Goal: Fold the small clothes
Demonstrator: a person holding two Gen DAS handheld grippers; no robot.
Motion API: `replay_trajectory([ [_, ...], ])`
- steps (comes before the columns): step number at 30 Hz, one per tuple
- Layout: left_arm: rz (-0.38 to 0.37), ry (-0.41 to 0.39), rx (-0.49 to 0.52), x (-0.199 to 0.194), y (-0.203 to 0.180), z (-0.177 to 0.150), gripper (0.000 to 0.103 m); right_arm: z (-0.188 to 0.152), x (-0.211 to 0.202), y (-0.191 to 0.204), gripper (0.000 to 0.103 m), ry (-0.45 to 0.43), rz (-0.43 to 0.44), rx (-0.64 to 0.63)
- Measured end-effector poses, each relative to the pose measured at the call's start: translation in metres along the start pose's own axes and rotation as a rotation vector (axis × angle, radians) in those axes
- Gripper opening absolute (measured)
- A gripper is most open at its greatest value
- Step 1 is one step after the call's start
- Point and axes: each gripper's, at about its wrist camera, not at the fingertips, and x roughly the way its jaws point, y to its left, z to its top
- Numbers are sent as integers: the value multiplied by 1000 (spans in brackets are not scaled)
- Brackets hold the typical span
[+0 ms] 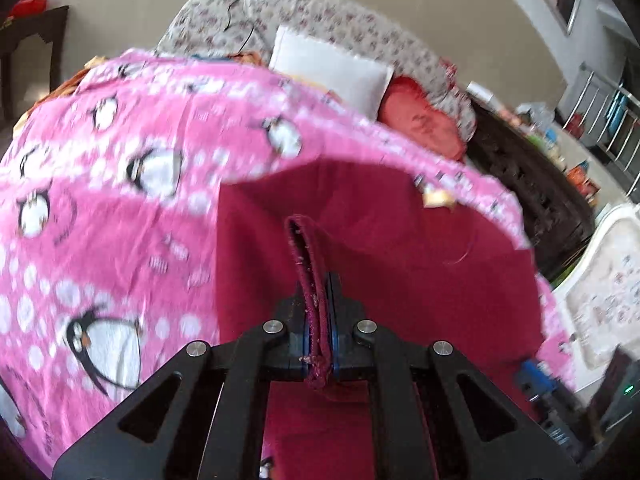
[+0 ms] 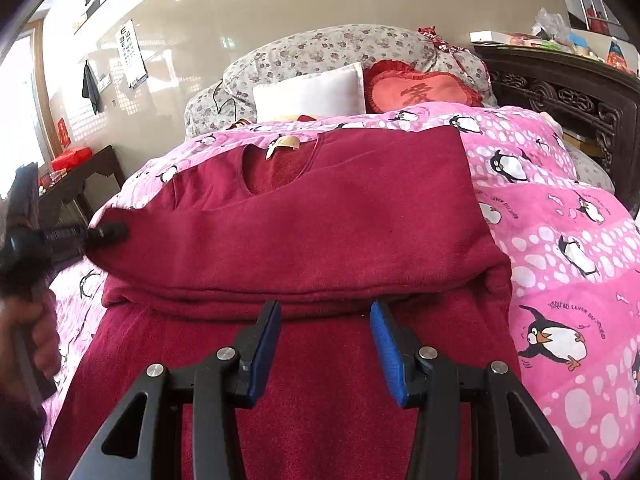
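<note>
A bed under a bright pink quilt printed with black-and-white penguins (image 2: 560,208) is filling the room, with a grey floral headboard cushion (image 2: 320,46), a plain white pillow (image 2: 310,94) and a red heart-shaped cushion (image 2: 420,90) sitting at its far end, and dark carved wooden furniture (image 2: 560,100) standing to the right. A dark red fleece top (image 2: 320,216) is lying spread on the quilt, its round neckline toward the far end and its upper part lying doubled over the lower part along a thick fold running left to right. The right tool (image 2: 325,344) is hovering just in front of that fold, its blue-padded jaws standing partly apart with nothing between them. At the left edge of the garment, the left tool (image 1: 320,308) is pinching a hemmed edge of the red fabric, jaws pressed fully together on it, so that the cloth is standing up in a narrow loop between the pads. A person's hand (image 2: 38,328) is gripping that tool's handle at the near left.
</note>
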Motion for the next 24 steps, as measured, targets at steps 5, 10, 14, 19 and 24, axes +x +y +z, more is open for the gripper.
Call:
replay_trajectory([
  [5,44,40,-7,9,8,-14,17,5,-15,-17,44,-31,40,76],
  [10,99,-199,45,-41,2,-9,38,32,-58,-69,45,-109,-72,43],
  [14,-3,-178,118,-21,-20,-8,50,65,-34,-65,45,28,-33,-191],
  [19,-34,-45,116,20,-25,-21,49,75,21,-45,44,84,74,-414],
  [24,-99,-2,35,26,-8,-21,51,72,58,-83,44,173,101,-325],
])
